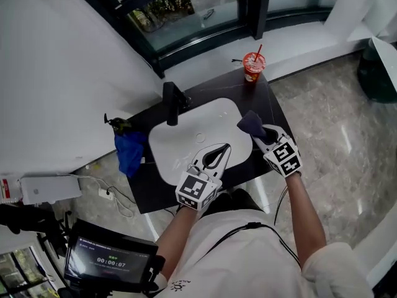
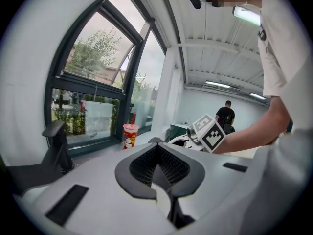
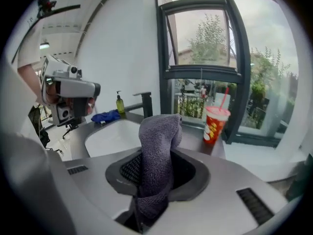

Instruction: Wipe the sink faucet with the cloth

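Note:
The black faucet (image 1: pixel 173 103) stands at the far left rim of the white basin (image 1: pixel 180 144) in the head view; it also shows in the left gripper view (image 2: pixel 57 146) and the right gripper view (image 3: pixel 145 103). My right gripper (image 1: pixel 255 129) hangs over the basin's right edge, shut on a dark grey cloth (image 1: pixel 250 123) that bunches up out of the jaws (image 3: pixel 157 151). My left gripper (image 1: pixel 218 153) hovers over the basin's near edge, its jaws together with nothing in them (image 2: pixel 157 153). Both grippers are well short of the faucet.
A red cup with a straw (image 1: pixel 253 66) stands at the far right corner of the dark counter (image 1: pixel 260 101). A blue cloth (image 1: pixel 129 151) hangs off the counter's left end beside a small bottle (image 3: pixel 120 104). A window runs behind. A person (image 2: pixel 226 114) stands far off.

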A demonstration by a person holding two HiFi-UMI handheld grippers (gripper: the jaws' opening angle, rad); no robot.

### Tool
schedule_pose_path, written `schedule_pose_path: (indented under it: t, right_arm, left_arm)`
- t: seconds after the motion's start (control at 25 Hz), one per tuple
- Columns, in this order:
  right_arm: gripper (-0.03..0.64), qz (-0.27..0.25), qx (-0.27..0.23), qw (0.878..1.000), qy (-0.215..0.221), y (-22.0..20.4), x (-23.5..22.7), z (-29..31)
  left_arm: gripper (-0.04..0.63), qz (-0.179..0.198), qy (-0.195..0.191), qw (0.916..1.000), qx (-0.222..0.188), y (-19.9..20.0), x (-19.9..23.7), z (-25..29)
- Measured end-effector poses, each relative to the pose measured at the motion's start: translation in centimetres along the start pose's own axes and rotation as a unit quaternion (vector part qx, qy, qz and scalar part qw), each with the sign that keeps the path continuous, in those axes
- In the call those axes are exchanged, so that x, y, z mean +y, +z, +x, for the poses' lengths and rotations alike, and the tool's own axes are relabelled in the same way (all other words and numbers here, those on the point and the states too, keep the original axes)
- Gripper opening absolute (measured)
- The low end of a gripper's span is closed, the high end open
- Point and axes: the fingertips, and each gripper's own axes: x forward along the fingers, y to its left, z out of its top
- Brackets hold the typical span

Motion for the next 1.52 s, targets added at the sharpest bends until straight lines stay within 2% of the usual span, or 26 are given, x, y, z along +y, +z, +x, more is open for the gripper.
schedule_pose_path:
  t: [0.16,0.32,0.44,0.6,0.8,0.96,1.08,1.24,1.4,1.52]
  right_arm:
    - [0.107,-0.054,-0.054,0.995,0.066,7.8,2.4,3.4]
    - [0.107,-0.123,-0.077,0.982,0.119,15.1,4.6,9.1]
    - [0.107,-0.168,-0.078,0.974,0.132,19.7,5.1,13.4]
    - [0.107,-0.236,-0.047,0.963,0.120,23.0,5.2,18.4]
    - [0.107,-0.323,0.000,0.941,0.101,23.5,5.1,22.4]
    - [0.107,-0.365,0.021,0.924,0.112,21.9,5.7,23.1]
    - [0.107,-0.386,0.025,0.910,0.149,20.8,7.3,21.8]
    - [0.104,-0.400,0.025,0.886,0.232,18.6,10.7,20.0]
    - [0.104,-0.371,0.025,0.882,0.290,17.2,12.3,18.2]
    - [0.104,-0.309,0.000,0.894,0.324,18.2,12.7,16.6]
  left_arm:
    - [-0.001,-0.005,0.082,0.9962,-0.030,1.4,4.2,-4.1]
    - [0.000,-0.014,0.162,0.9852,-0.054,1.8,8.0,-9.1]
    - [0.000,-0.027,0.211,0.9750,-0.065,1.3,9.7,-12.4]
    - [0.000,-0.041,0.248,0.9653,-0.070,0.3,10.8,-15.2]
    - [0.000,-0.050,0.263,0.9612,-0.069,-0.5,11.5,-16.0]
    - [0.000,-0.053,0.262,0.9611,-0.069,-0.9,12.0,-15.5]
    - [0.000,-0.049,0.255,0.9632,-0.070,-0.4,11.8,-15.0]
    - [0.000,-0.047,0.247,0.9656,-0.068,-0.3,11.9,-14.4]
    - [0.000,-0.044,0.235,0.9684,-0.071,0.2,11.7,-13.4]
    - [0.000,-0.041,0.230,0.9696,-0.072,0.7,11.5,-13.1]
